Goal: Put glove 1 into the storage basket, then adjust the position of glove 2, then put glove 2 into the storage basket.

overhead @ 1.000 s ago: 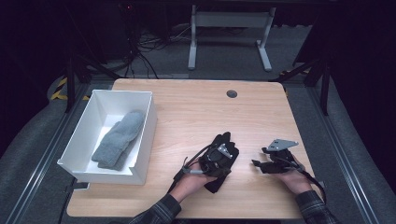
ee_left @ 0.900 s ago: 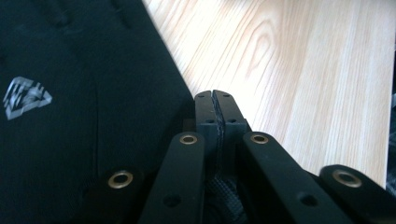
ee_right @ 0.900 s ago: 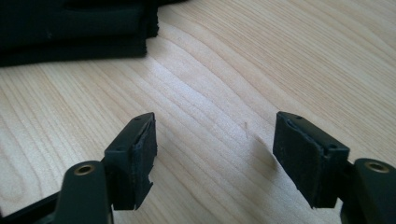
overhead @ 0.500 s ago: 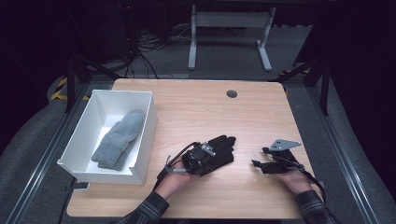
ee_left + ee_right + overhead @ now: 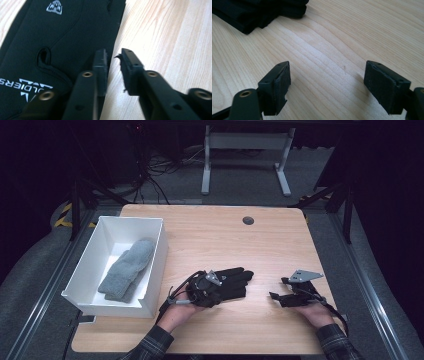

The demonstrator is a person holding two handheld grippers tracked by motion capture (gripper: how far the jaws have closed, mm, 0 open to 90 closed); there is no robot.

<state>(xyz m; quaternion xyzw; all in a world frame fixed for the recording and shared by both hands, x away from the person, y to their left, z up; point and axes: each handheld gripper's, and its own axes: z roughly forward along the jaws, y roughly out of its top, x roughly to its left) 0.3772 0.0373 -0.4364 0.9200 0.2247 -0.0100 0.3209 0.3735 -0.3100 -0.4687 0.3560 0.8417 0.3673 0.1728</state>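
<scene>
The left gripper (image 5: 227,281) sits low in the middle of the high view, held in the left hand (image 5: 182,307), whose sleeved forearm enters from the bottom edge. Its jaws have just been opening and stand a narrow gap apart, nothing between them. The right gripper (image 5: 276,288), lower right, rests in the right hand (image 5: 312,312); its jaws have just been opening too, wide and empty.

We see the bench (image 5: 215,240) evenly lit from above against a dark, murky room, its shadows soft and short, while in both gripper views the nearest parts of the jaws blur and the wood grain glows pale.
</scene>
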